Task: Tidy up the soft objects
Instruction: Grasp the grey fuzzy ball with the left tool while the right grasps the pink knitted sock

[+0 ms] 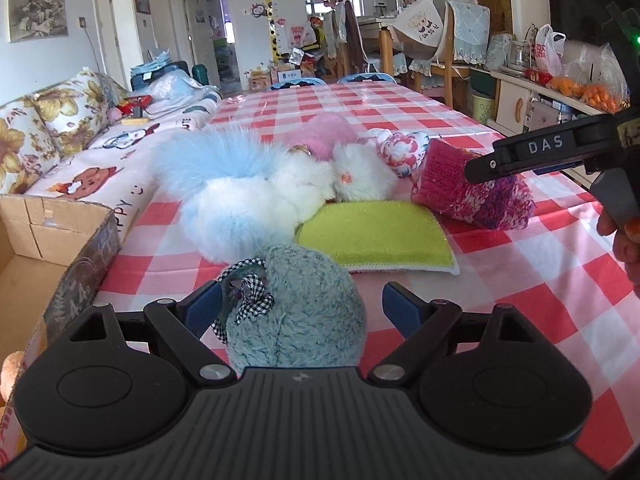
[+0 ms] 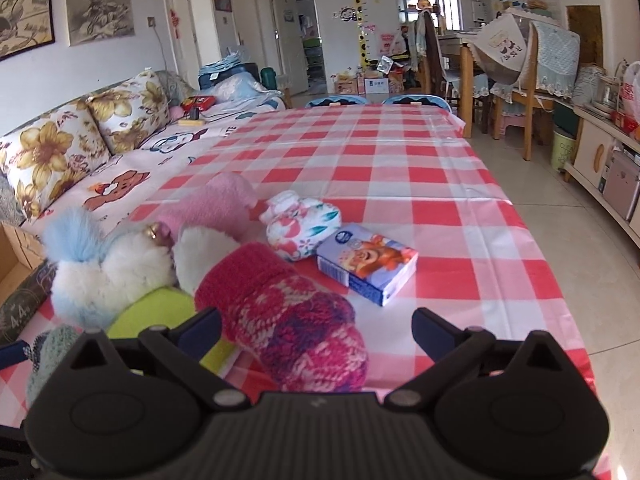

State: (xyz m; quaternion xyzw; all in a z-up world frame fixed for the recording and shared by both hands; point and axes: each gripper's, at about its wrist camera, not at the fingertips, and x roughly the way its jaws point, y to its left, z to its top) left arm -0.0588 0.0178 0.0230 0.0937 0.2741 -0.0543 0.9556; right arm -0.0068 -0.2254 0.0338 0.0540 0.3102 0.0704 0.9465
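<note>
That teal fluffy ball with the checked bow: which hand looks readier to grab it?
Left. The left gripper is open with the teal ball between its fingers; the right gripper is open over the pink knitted sock.

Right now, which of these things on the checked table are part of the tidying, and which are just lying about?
Part of the job:
- teal plush ball, between the open left tool
- knitted pink sock, between the open right tool
- white-and-blue fluffy toy
- pink plush
- flowered soft pouch
- green pad
- cardboard box

Just lying about:
- tissue pack
- sofa cushions
</note>
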